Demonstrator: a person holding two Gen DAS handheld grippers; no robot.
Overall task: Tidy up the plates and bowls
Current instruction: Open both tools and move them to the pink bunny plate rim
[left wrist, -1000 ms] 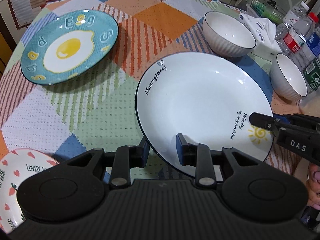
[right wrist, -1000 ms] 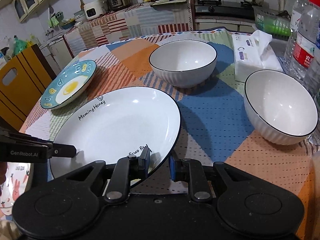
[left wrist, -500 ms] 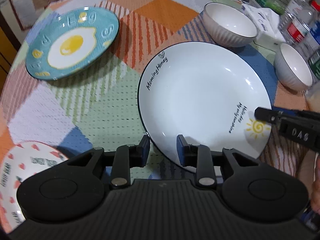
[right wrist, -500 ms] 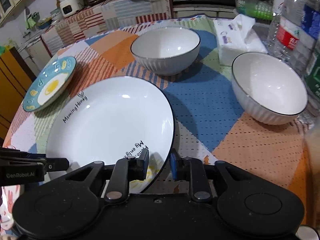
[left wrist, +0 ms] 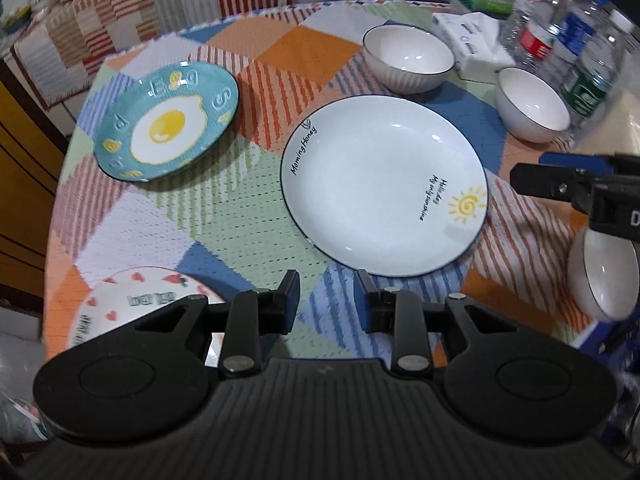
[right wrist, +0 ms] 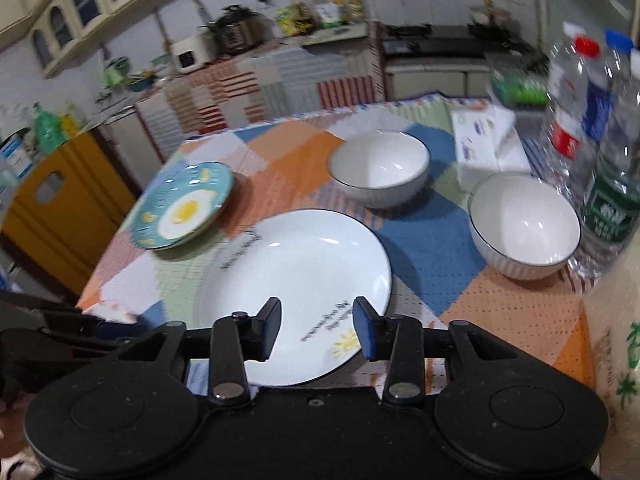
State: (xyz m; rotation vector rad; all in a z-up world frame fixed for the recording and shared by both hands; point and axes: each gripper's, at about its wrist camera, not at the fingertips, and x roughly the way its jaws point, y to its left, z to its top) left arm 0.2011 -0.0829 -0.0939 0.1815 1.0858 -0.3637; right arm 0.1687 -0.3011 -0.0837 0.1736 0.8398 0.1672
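Note:
A large white plate [left wrist: 380, 184] [right wrist: 296, 284] with a sun drawing lies flat on the patchwork tablecloth. My left gripper [left wrist: 326, 300] is open and empty, just short of its near rim. My right gripper [right wrist: 316, 328] is open and empty above the plate's near edge; it shows at the right of the left wrist view [left wrist: 560, 188]. A blue egg plate [left wrist: 168, 120] [right wrist: 184, 208] lies at the left. Two white bowls [left wrist: 408, 58] [left wrist: 532, 104] stand at the back right. A third white bowl [left wrist: 604, 272] sits at the right edge. A heart-patterned plate [left wrist: 136, 304] lies near left.
Water bottles [left wrist: 580, 48] [right wrist: 592, 120] and a tissue pack [left wrist: 476, 40] [right wrist: 488, 148] crowd the back right corner. A tall pale bag [right wrist: 616, 340] stands close at my right. The table edge [left wrist: 60, 200] drops off at the left beside a yellow cabinet [right wrist: 60, 216].
Both grippers opened wider and drew back and up from the white plate's rim. The plate now lies flat on the cloth, free of both grippers.

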